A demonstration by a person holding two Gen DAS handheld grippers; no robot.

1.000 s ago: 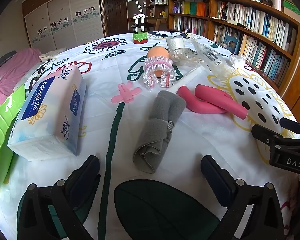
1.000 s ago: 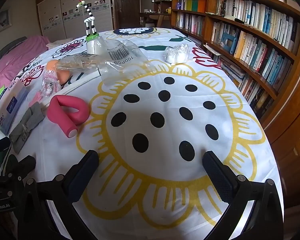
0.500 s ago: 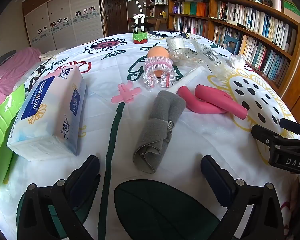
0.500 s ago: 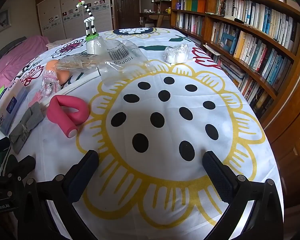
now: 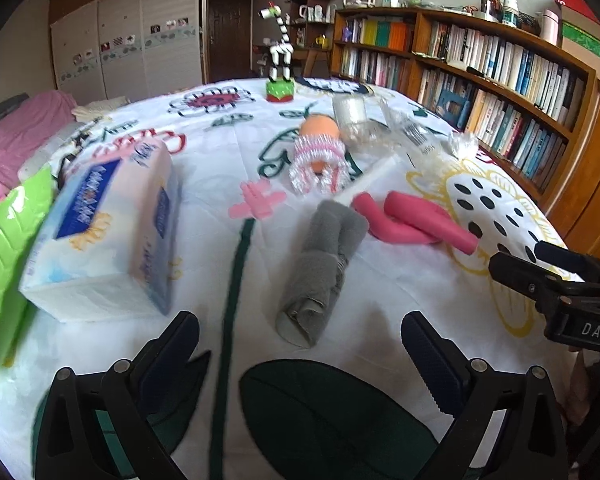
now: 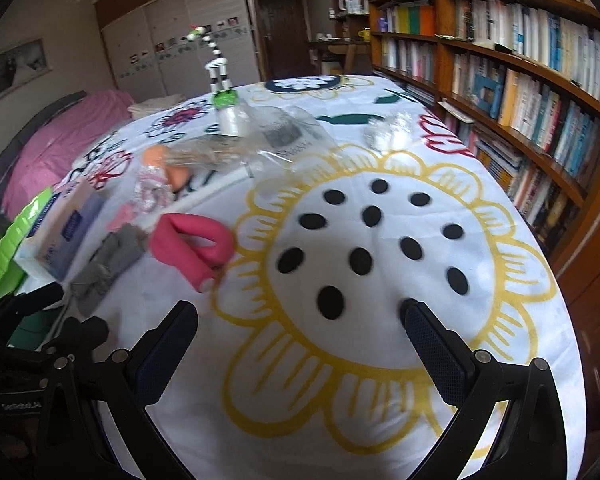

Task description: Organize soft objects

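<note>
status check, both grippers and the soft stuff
Left gripper open, empty. Right gripper open, empty. Grey rolled cloth untouched ahead of left gripper. Nothing between.

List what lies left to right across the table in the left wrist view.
green tray → tissue pack → pink flower-shaped piece → rolled grey cloth → pink foam tube → right gripper

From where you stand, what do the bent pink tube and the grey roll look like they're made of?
The bent pink tube looks like matte foam: it has no shine and holds a smooth, kink-free bend. The grey roll looks like soft fleece or microfibre cloth: it has a fuzzy nap and rolled layers at its near end. Neither is certain by sight.
</note>
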